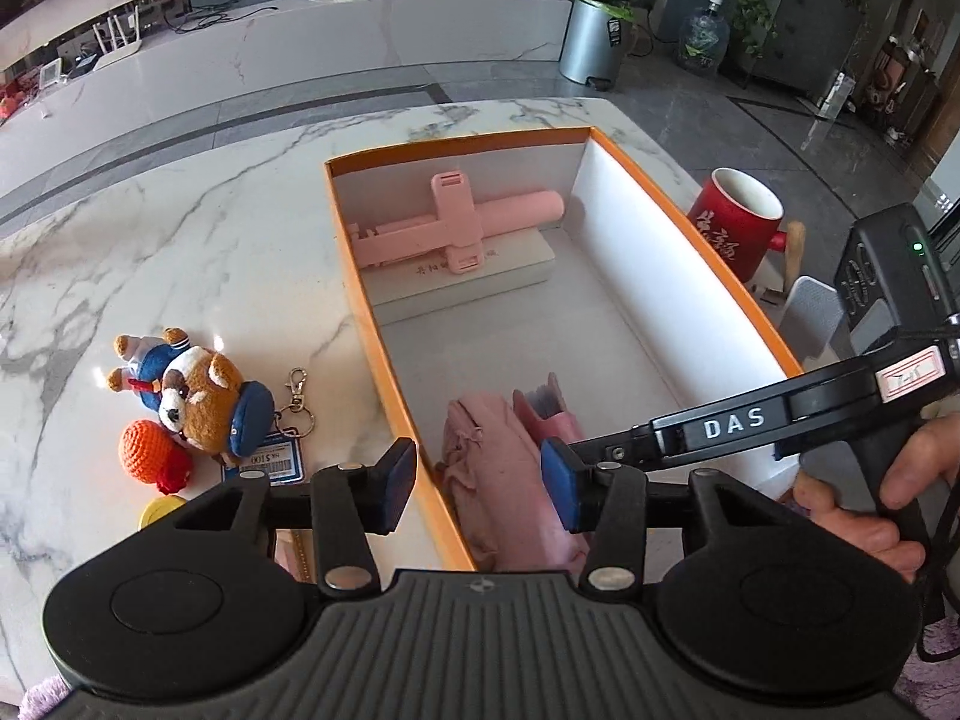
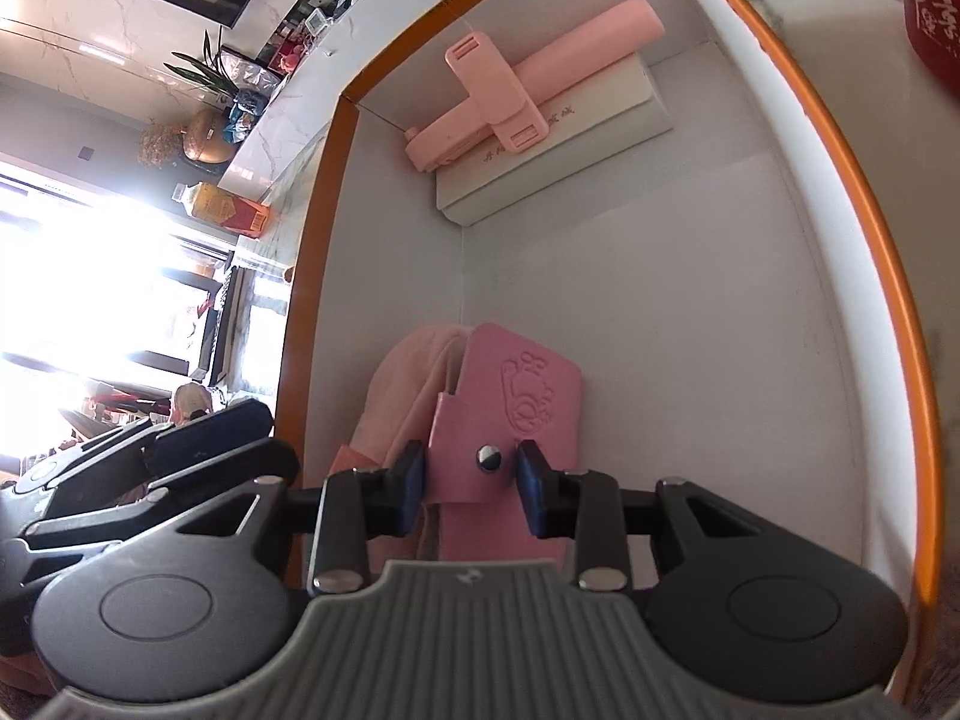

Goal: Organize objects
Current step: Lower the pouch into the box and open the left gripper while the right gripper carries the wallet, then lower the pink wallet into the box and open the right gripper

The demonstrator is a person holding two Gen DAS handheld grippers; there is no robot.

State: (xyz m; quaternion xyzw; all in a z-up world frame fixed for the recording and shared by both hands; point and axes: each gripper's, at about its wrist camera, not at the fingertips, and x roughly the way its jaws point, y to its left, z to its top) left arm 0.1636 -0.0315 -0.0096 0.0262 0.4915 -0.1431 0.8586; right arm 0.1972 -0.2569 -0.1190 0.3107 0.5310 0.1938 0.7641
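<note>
1. So the right gripper (image 2: pixel 470 483) is down inside the orange-rimmed box (image 1: pixel 690 228), at its near end, and its tongs are pinching a pink card holder (image 2: pixel 516 396) by the bottom edge, one pad on each side of the little metal snap. The holder stands more or less upright, leaning against a pink cloth (image 1: pixel 486 456) bunched up in the near left corner of the box

2. The left gripper (image 1: pixel 480 480) hangs over the box's near left wall with its tongs spread and nothing between them; the orange wall just runs under the gap

3. Handling guess on the card holder: light, thin, a bit floppy like faux leather, so it'll bend if you squeeze the middle. The snap end looks like the stiffest part, so where it's held now seems fine. Not fragile, and it doesn't look slippery against rubber pads

4. The cloth is soft and shapeless and will drag along if a pad catches it, so I'd keep the pinch on the holder only

5. Far end of the box: a pink selfie stick (image 1: pixel 444 222) lies across a flat white box (image 1: pixel 510 276). Both rigid, nothing to worry about there

6. Still out on the marble table (image 1: pixel 180 228), just left of the box near the front edge: a plush dog keychain (image 1: pixel 204 396) with a tag, and an orange crochet ball (image 1: pixel 147 444) touching it. Both squishy and light. I'd pinch the plush by the body, not by the clasp ring, since the ring would probably swing

7. A red mug (image 1: pixel 738 222) sits off the box's right side. Heavy-ish, breakable, glazed, so I reckon the handle or the rim is the safe hold
</note>
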